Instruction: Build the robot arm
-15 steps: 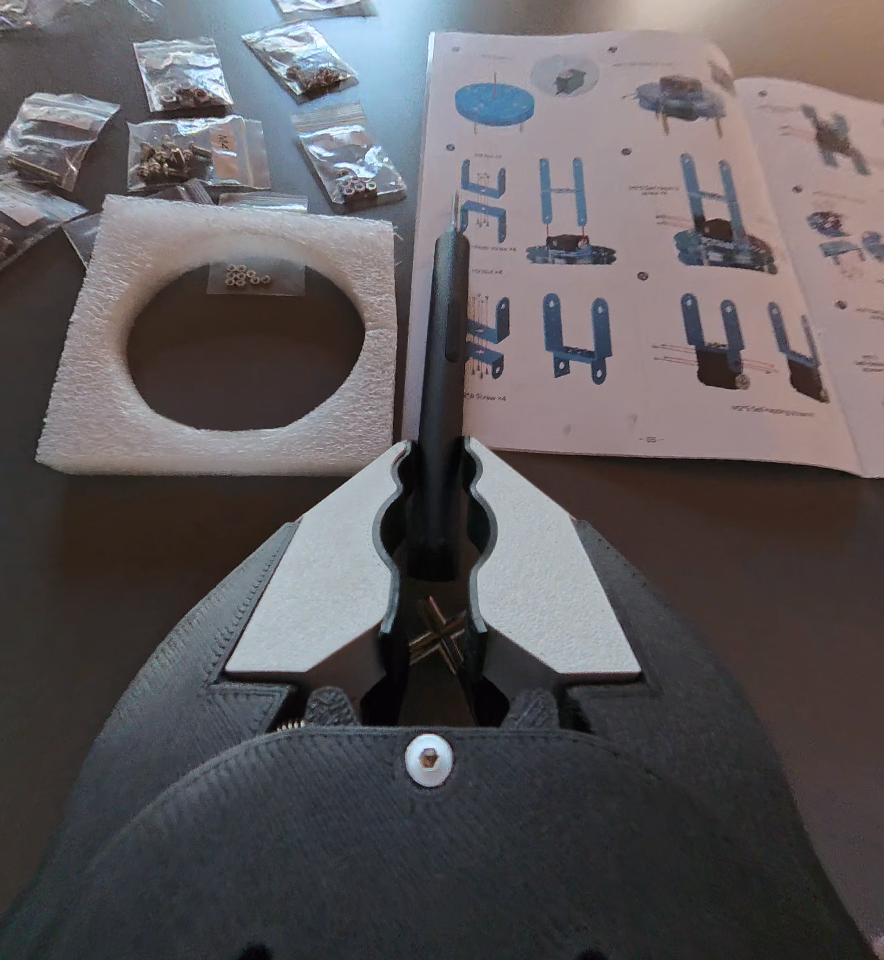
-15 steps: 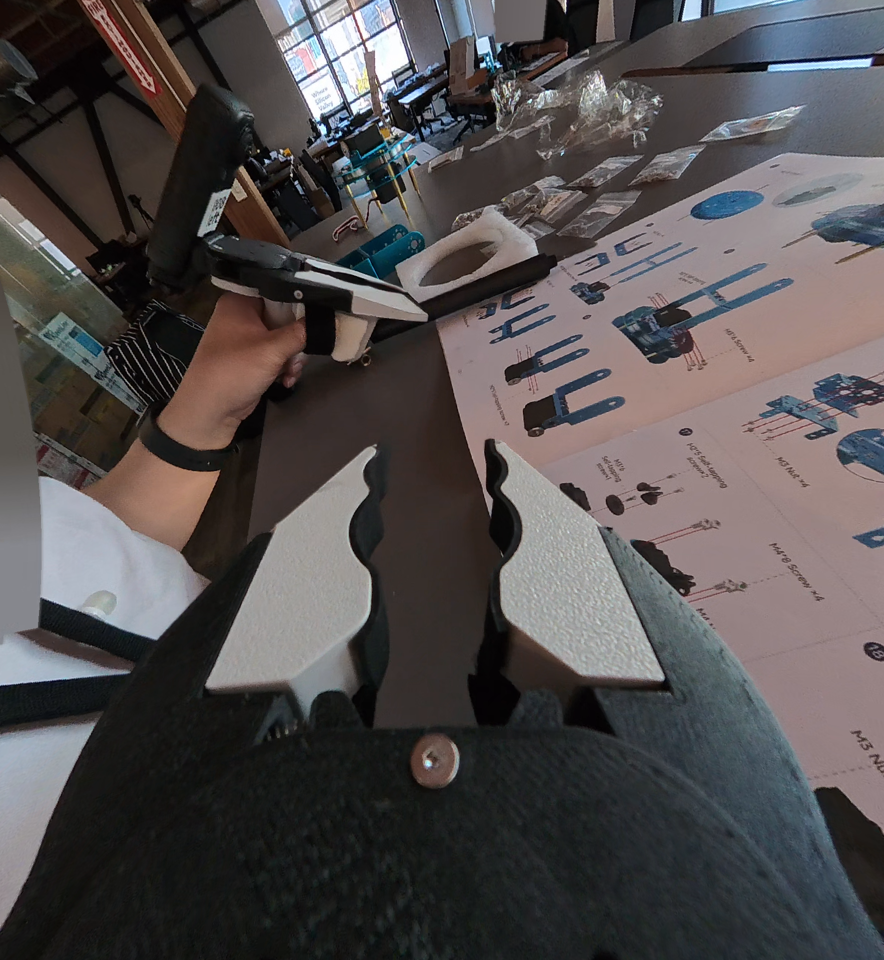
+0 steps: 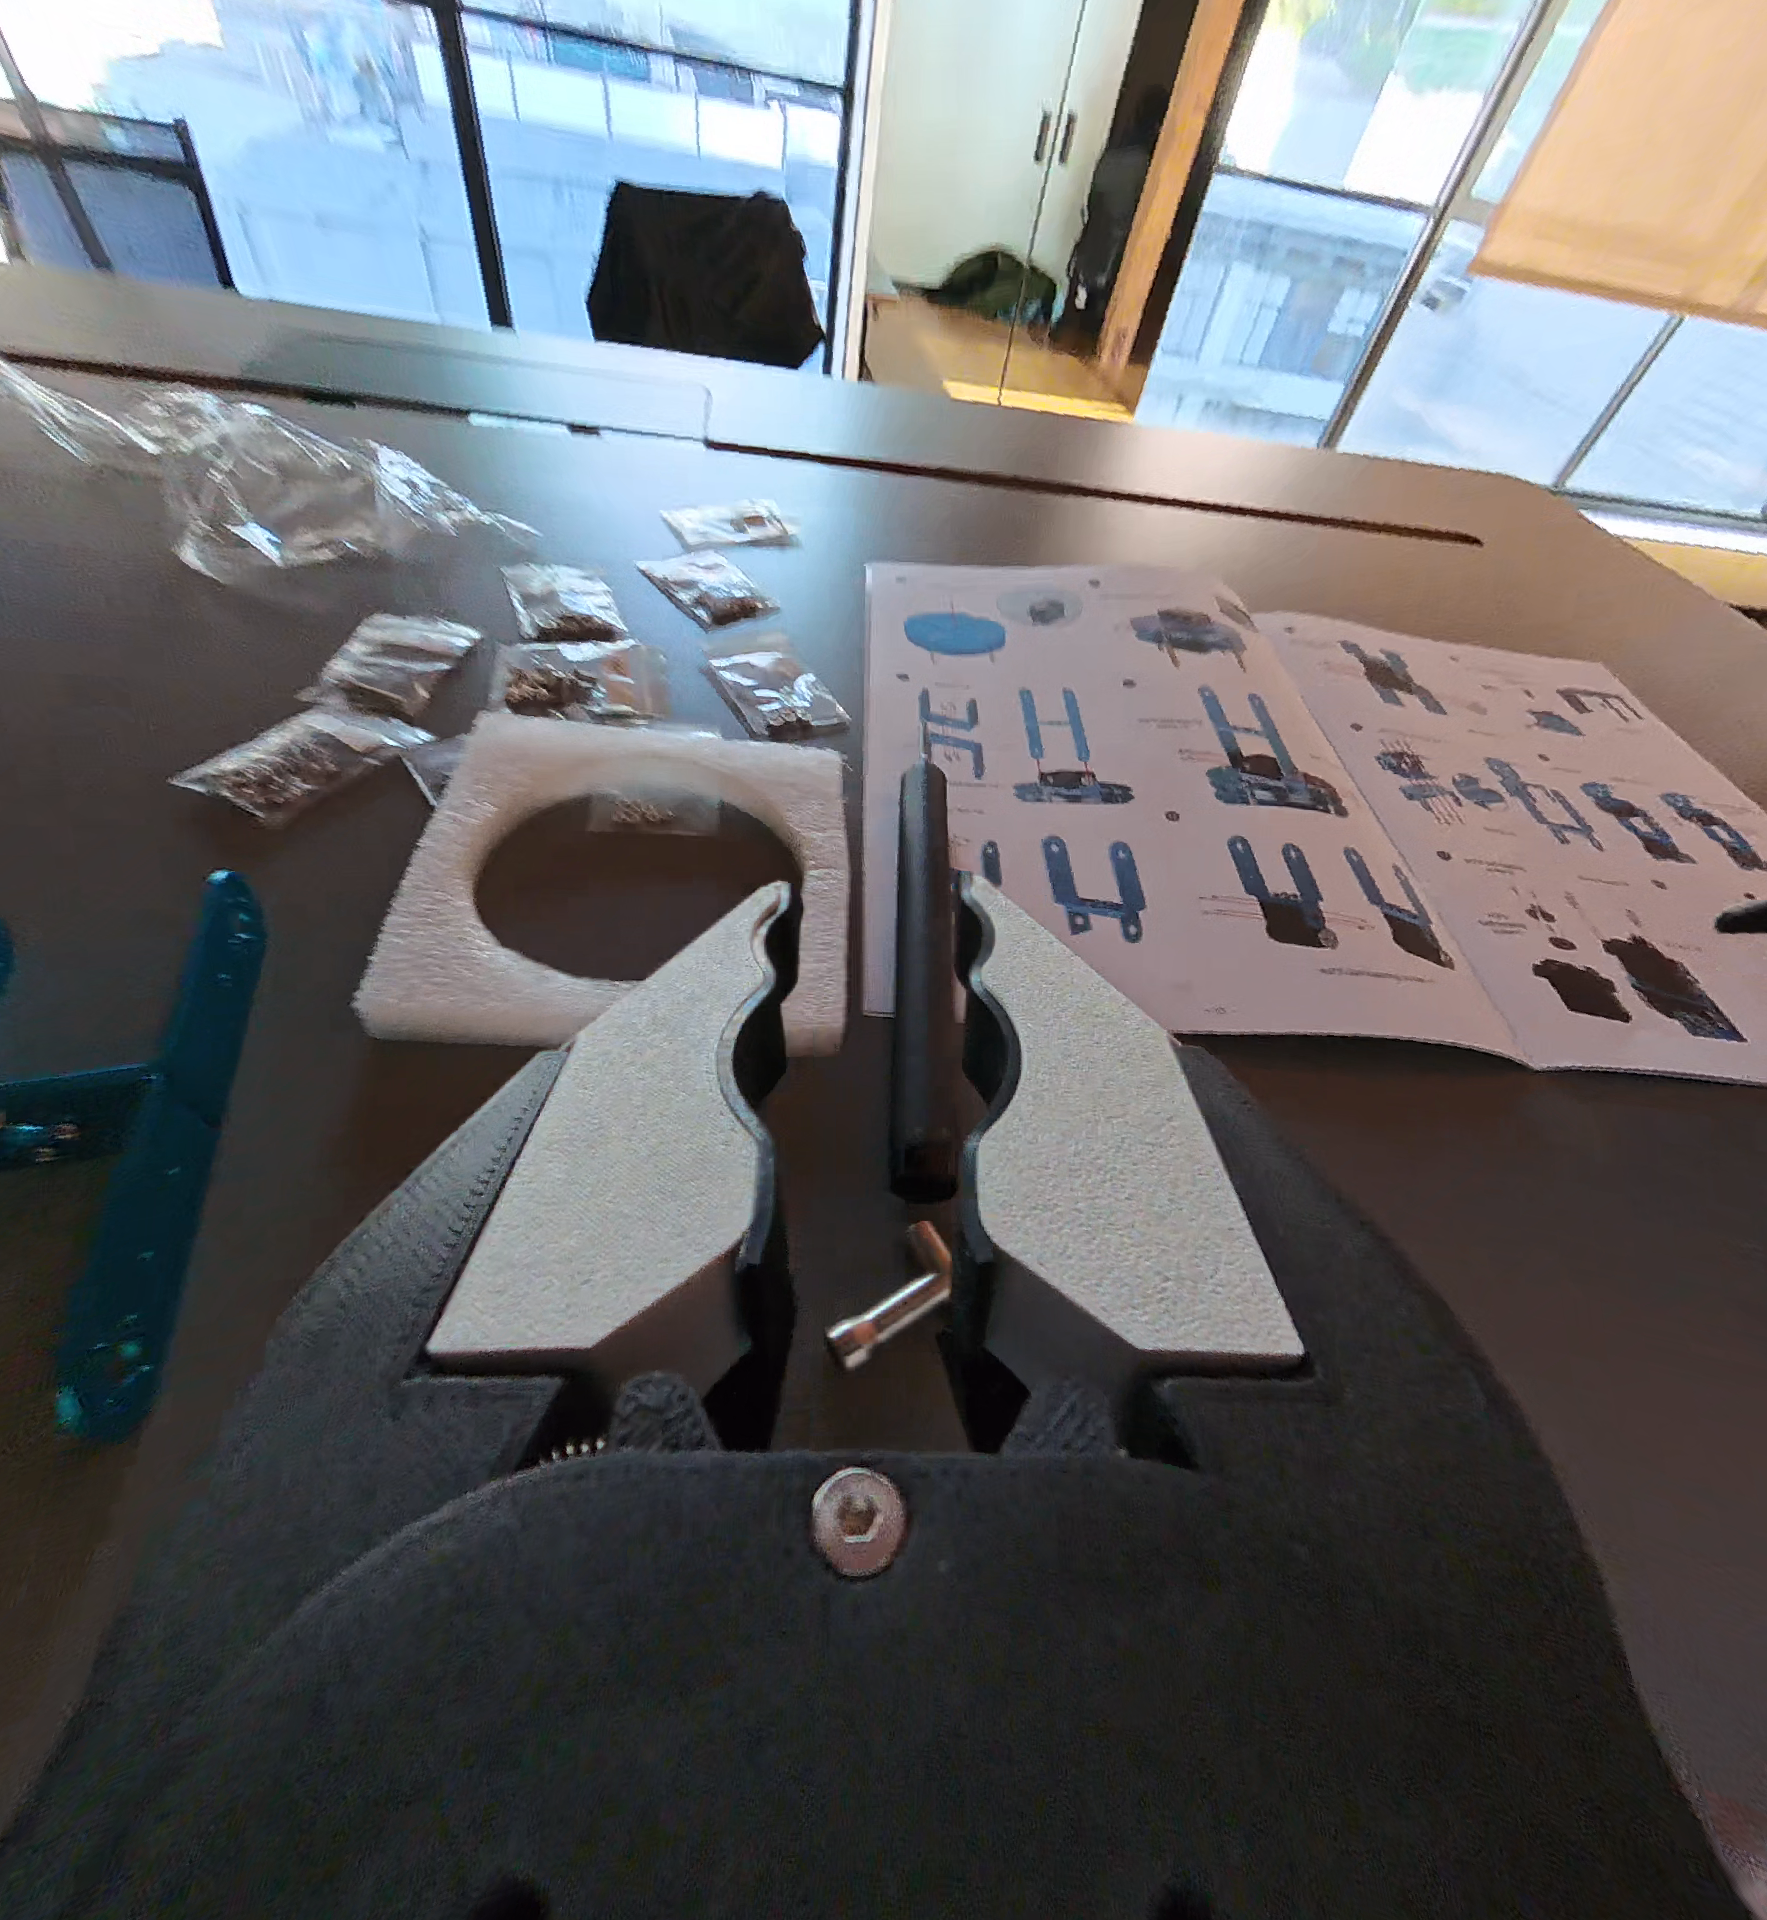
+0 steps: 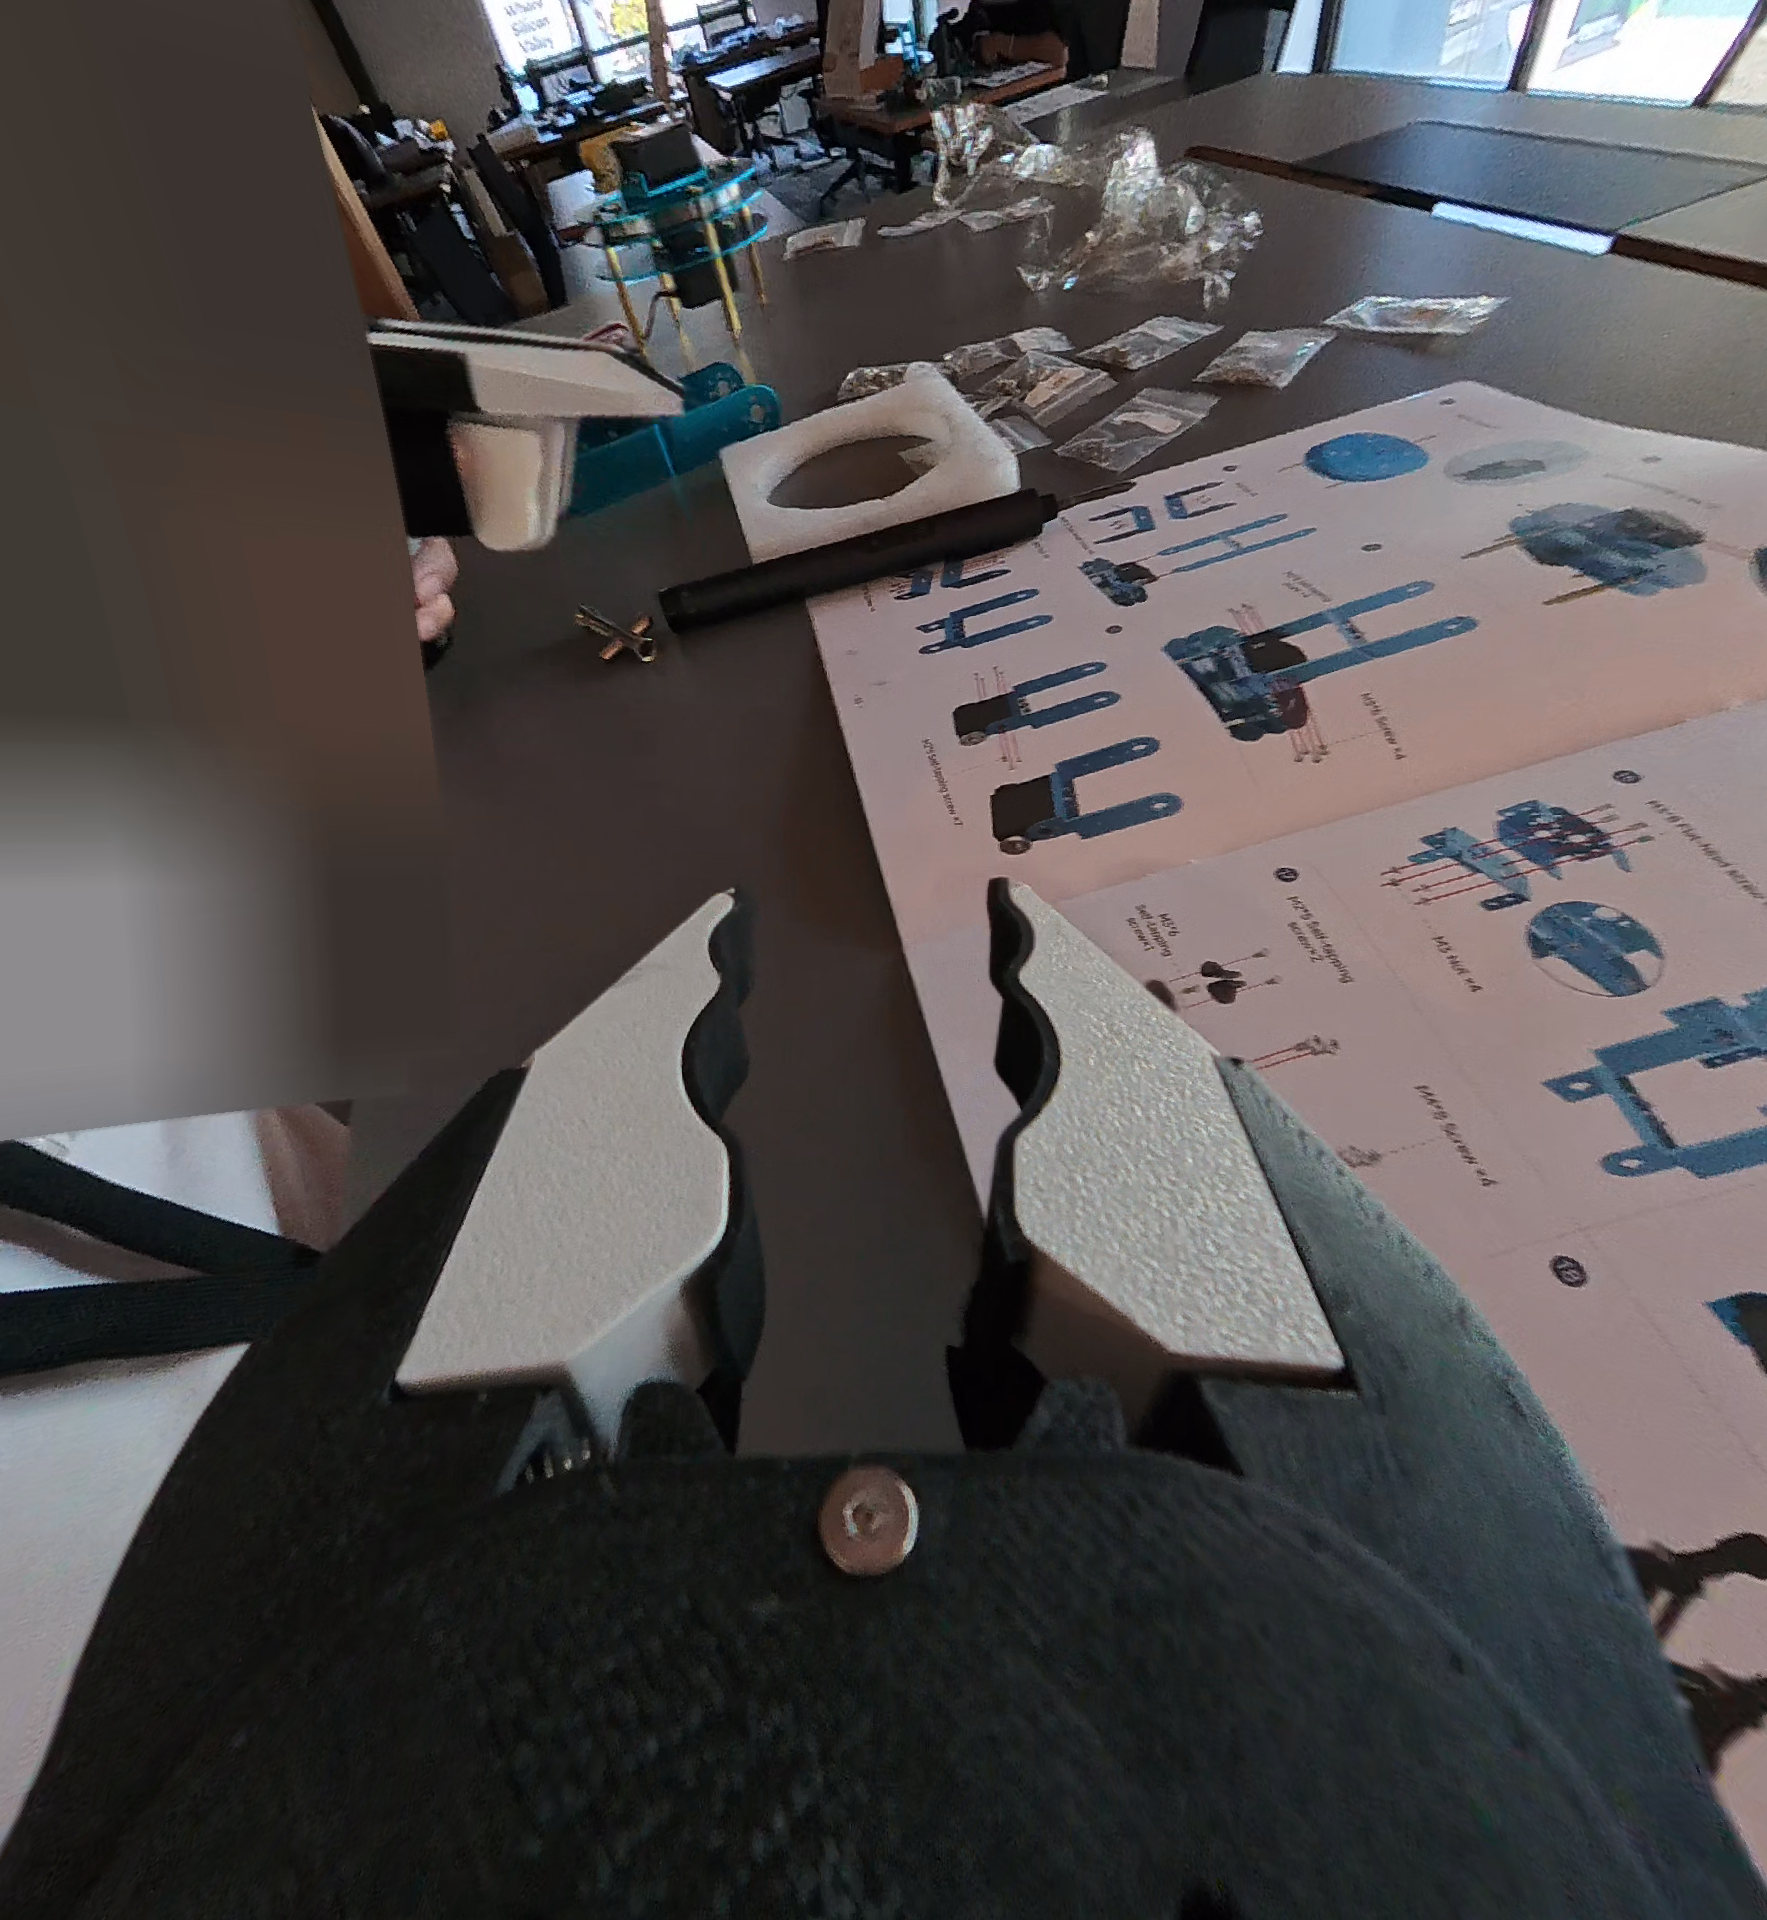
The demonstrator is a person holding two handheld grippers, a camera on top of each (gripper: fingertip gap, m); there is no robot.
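With both tongs gaping and empty, the left gripper [image 3: 868,914] hovers above a black screwdriver [image 3: 918,977]; the right gripper [image 4: 863,902] sits at three o'clock beside a manual [image 4: 1378,727].

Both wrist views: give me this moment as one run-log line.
left gripper: open, above black screwdriver lying on table | right gripper: open, empty, beside manual | cross wrench: on table

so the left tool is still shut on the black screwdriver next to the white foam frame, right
Not quite. The left tool is open, not shut on the black screwdriver. The right wrist view shows the screwdriver lying on the dark table, with that tool lifted clear above it. The rest holds: the screwdriver is next to the white foam frame.
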